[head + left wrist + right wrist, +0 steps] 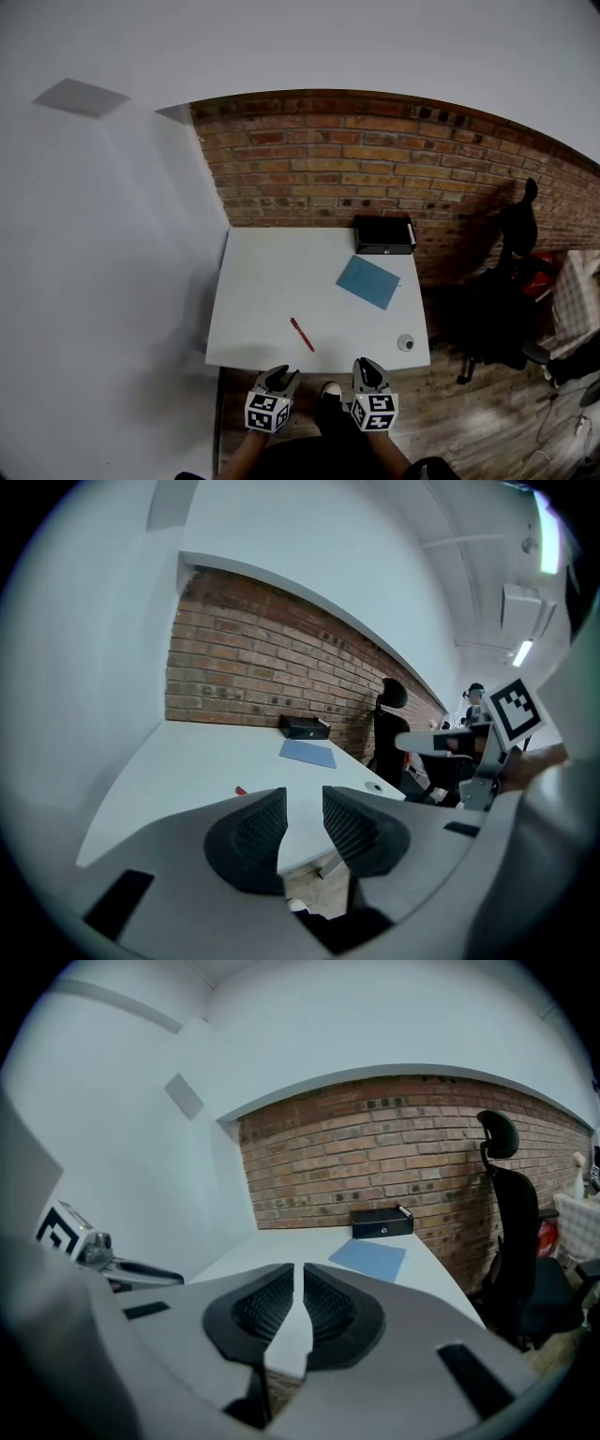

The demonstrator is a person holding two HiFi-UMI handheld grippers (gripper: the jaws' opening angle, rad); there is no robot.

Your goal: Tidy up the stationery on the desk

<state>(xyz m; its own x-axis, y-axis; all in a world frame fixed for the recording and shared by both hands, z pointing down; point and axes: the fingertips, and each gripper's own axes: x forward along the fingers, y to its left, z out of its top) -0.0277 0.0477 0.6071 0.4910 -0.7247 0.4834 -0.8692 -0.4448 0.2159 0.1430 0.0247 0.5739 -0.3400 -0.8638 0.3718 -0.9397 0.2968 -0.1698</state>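
On the white desk point(272, 281), a red pen point(302, 335) lies at 6 o'clock near the front edge; a blue sheet point(367, 281) sits at 2 o'clock; a black box point(383, 235) at 1 o'clock bears a pale mark too small to read; a small round object point(405, 342) at 4 o'clock is unclear; the left gripper point(278, 375) has its jaws apart, empty, one hiding most of the pen; the right gripper point(367, 366) has its jaws together.

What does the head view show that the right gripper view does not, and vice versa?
Only the head view: the red pen and a small round object near the front edge of the desk. Only the right gripper view: the ribbed pads of the right gripper, shut, nothing between them. Both: the desk, black box, blue sheet, brick wall and black chair.
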